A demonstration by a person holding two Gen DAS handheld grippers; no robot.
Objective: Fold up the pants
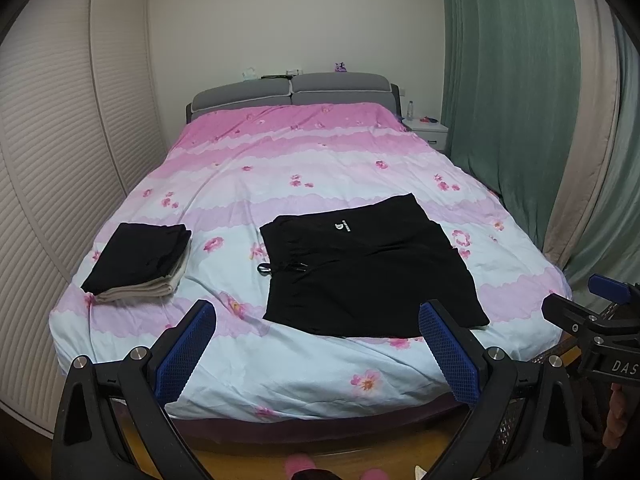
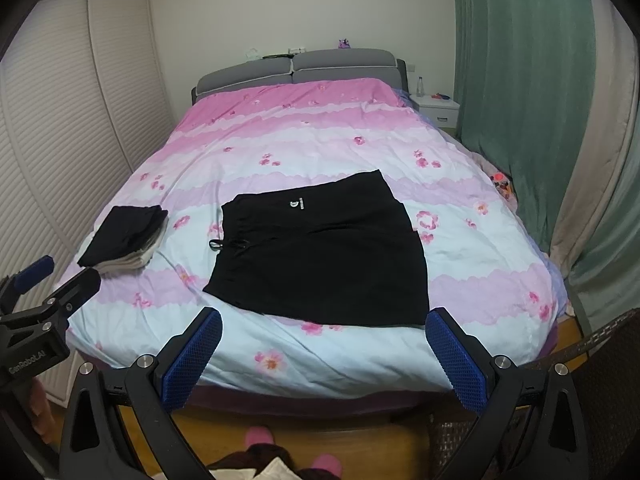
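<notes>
1. The black pants lie flat on the bed, near its foot edge, waistband and drawstring toward the folded stack.
2. That stack of folded clothes, black on top of beige, sits on the bed well apart from the pants, toward the louvred wardrobe doors.
3. Beyond the pants, at the far end of the bed, stands the grey padded headboard; a white nightstand with a clear bottle is just beside it, and green curtains hang next to that.
4. My left hand-held gripper hangs before the foot of the bed, its blue pads spread wide with nothing between them; my right hand-held gripper is the same, wide apart and empty.
5. Nothing lies between either hand-held gripper and the pants.
6. The small things on top of the headboard are too small to tell; my pink slippers are partly cut off at the frame edge.
7. A white logo on the pants is unreadable. The left hand-held gripper's body reads "GenRobot.AI" in the right wrist view; the right one shows "DAS", cut off.
</notes>
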